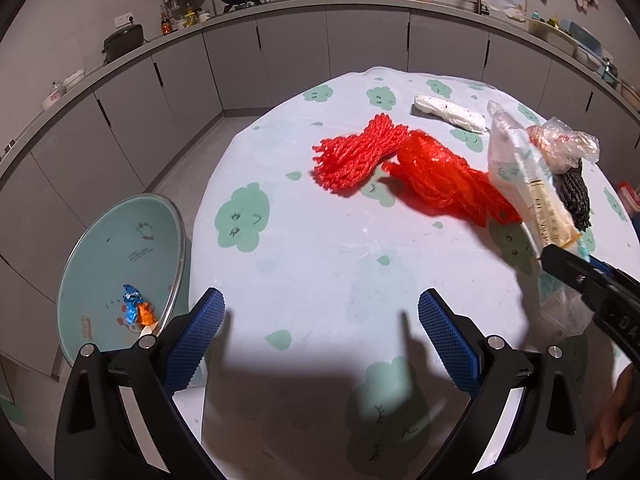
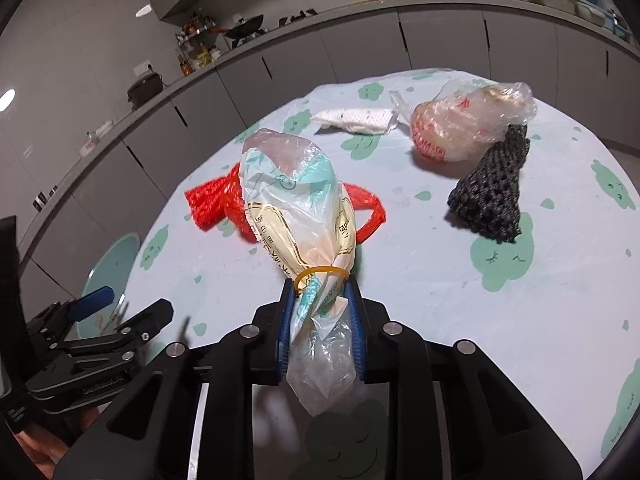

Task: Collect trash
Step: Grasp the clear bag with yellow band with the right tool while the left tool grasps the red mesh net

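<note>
My right gripper is shut on a clear printed plastic bag tied with a yellow rubber band, held above the table; the bag also shows in the left wrist view. My left gripper is open and empty over the table's near left edge. On the table lie red foam netting, a red plastic bag, a white foam net, a black foam net and a crumpled clear bag. A teal trash bin stands left of the table, with a blue-orange wrapper inside.
The round table has a pale cloth with green cloud prints. Grey kitchen cabinets and a counter with pots curve around behind. Floor lies between the table and the cabinets.
</note>
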Demonstrator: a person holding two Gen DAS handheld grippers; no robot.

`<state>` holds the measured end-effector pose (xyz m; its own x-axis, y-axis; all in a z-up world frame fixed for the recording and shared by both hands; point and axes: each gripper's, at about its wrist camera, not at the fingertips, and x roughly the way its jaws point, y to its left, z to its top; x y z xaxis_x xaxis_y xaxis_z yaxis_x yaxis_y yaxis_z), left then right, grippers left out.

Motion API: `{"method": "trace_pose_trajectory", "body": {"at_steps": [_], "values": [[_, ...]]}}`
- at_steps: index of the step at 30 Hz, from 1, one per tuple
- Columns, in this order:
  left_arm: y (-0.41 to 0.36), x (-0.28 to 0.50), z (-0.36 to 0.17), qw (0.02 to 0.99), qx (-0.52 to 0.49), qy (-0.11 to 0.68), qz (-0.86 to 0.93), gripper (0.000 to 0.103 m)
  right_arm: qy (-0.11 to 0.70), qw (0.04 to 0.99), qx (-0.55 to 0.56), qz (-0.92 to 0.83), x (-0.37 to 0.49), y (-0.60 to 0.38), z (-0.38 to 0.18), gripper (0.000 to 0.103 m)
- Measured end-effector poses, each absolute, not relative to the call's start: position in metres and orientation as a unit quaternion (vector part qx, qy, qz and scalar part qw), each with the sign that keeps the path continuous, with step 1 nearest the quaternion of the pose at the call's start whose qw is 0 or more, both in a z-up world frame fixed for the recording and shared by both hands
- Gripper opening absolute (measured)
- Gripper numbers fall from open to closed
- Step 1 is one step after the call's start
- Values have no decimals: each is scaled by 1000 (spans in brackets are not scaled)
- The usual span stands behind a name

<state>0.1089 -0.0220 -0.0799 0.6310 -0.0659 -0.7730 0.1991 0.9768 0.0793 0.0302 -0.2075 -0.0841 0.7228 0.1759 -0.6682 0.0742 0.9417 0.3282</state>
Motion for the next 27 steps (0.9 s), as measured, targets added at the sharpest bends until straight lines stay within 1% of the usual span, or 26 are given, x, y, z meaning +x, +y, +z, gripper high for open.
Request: {"method": "trace_pose_trajectory", "body": {"at_steps": [8, 12, 21, 23, 25, 27], "values": [[-23, 141, -67, 915, 86, 389, -66, 95, 316, 935, 163, -8, 30, -227, -51, 24], [-27, 167, -65, 921, 94, 373, -67, 95, 314, 935, 165, -16, 44, -233, -48, 24], [-43, 214, -70, 914, 108, 377, -100, 93, 322, 933, 162, -14, 74, -236, -49, 25], [-49, 222, -76, 909, 117, 385, -107, 88, 326, 931, 163, -15, 79, -237, -51, 25], [-54, 228, -82, 903, 117, 397, -114, 77, 329, 930, 165, -16, 83, -237, -53, 25], [-57, 232, -87, 897, 117, 409, -120, 73, 332, 928, 167, -15, 86, -238, -55, 25]]}}
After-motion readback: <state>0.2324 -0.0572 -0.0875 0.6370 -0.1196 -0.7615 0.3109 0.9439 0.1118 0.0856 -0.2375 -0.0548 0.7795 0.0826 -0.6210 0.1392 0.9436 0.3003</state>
